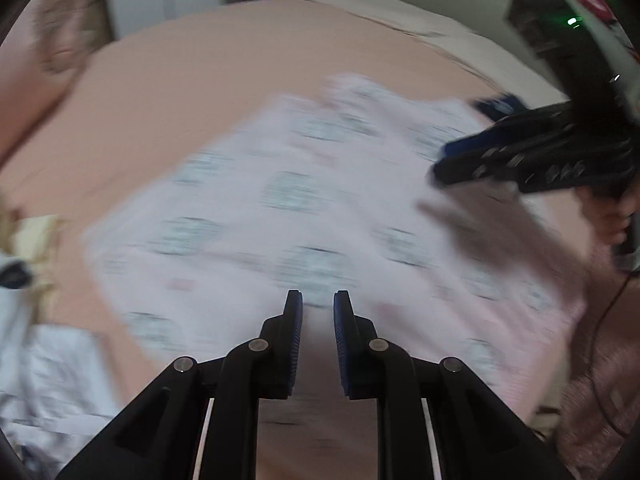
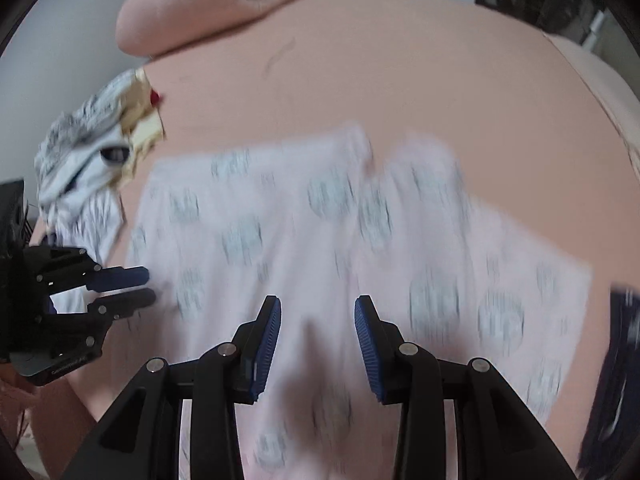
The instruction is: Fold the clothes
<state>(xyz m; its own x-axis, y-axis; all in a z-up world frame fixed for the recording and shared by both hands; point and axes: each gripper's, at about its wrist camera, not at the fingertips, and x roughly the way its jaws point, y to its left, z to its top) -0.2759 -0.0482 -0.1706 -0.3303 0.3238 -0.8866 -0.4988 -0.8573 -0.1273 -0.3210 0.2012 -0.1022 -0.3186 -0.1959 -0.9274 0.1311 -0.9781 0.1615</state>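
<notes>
We hover over a pale pink garment of thin cloth printed with grey-green round patches (image 2: 320, 248), which lies spread flat on the bed's salmon-pink sheet (image 2: 360, 60), and both pictures are smeared by motion, so fine folds and edges are hard to read. Our left claw (image 1: 318, 304) has its blue-padded fingers a narrow gap apart with nothing between them; the cloth lies below and ahead of it, not in its grip. Our right claw (image 2: 318, 308) stands wider, also empty, with the garment directly beneath and stretching forward from its tips. In the right wrist view the garment's long axis appears to run from lower left to upper right across the bed, though the blur makes this uncertain. The left claw shows there at the garment's left edge, just beside the cloth, while the right claw sits over its near middle; so we judge the left claw the nearer one to that side edge, and the right better placed for the near hem. A crumpled white and grey heap of clothes with a yellowish piece (image 2: 92, 152) lies to the left of the garment, apart from it, and a pink pillow (image 2: 192, 12) rests at the far end of the bed. The fold itself looks not yet begun.
</notes>
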